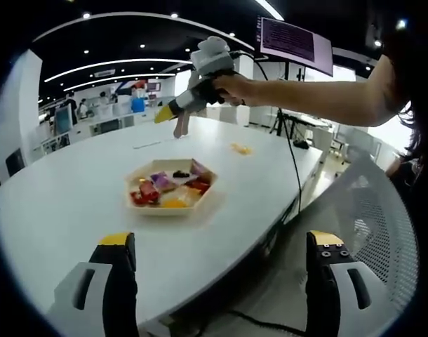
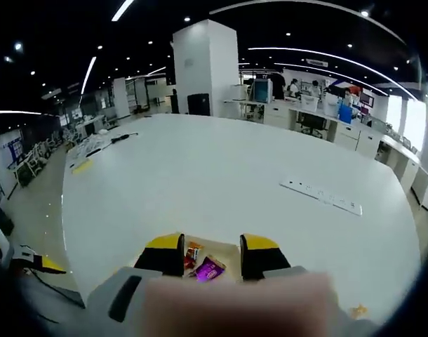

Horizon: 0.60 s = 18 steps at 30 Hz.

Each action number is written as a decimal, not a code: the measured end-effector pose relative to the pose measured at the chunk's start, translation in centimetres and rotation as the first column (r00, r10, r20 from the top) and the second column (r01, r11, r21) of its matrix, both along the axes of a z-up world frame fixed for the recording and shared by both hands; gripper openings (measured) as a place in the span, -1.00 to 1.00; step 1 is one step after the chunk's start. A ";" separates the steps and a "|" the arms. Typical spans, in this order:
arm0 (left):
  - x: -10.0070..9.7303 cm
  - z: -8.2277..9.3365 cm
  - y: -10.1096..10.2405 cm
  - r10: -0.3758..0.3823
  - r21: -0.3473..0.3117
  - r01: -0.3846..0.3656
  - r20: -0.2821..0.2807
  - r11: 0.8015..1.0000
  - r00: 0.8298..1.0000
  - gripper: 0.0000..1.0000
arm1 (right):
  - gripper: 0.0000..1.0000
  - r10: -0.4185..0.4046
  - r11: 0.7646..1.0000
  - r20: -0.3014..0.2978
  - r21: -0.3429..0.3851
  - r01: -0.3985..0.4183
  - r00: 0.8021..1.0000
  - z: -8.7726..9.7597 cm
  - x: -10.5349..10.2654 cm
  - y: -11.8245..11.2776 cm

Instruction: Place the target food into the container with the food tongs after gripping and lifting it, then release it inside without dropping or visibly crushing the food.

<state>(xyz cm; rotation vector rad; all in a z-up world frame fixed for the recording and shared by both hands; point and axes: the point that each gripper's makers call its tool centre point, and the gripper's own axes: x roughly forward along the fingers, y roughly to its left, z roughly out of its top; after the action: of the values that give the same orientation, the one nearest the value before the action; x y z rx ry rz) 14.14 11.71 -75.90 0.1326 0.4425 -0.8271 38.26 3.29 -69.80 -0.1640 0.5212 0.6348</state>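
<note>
Left gripper: jaws spread, held back at the worktop edge.
Right gripper: jaws parted, nothing pinched, poised above the tray.
Food: mixed pieces lying in the tray, likely awaiting pickup.

Both the left gripper and right gripper have black jaws with yellow tips on grey bodies.

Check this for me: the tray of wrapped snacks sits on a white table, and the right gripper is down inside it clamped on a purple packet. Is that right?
Not quite. In the left gripper view the right gripper is raised well above and beyond the tray, not inside it, and its own view shows its jaws apart with the purple packet lying loose in the tray far below. The tray does sit on the white table.
</note>
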 end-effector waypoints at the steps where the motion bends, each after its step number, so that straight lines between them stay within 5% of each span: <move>1: 0.0 0.0 0.0 -0.001 0.000 0.001 -0.001 1.000 1.000 0.97 | -0.39 0.000 1.000 0.002 -0.001 0.000 1.000 0.1 0.0 -0.2; 18: -0.2 -0.2 -0.1 -0.005 0.002 0.005 -0.013 1.000 1.000 0.97 | -0.36 -0.110 0.994 -0.004 -0.007 0.110 0.994 0.0 0.4 -8.5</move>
<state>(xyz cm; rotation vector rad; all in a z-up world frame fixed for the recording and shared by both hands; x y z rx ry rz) 13.98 11.60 -76.09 0.1302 0.4559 -0.8329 38.70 -5.22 -69.76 -0.1399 0.5330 0.5261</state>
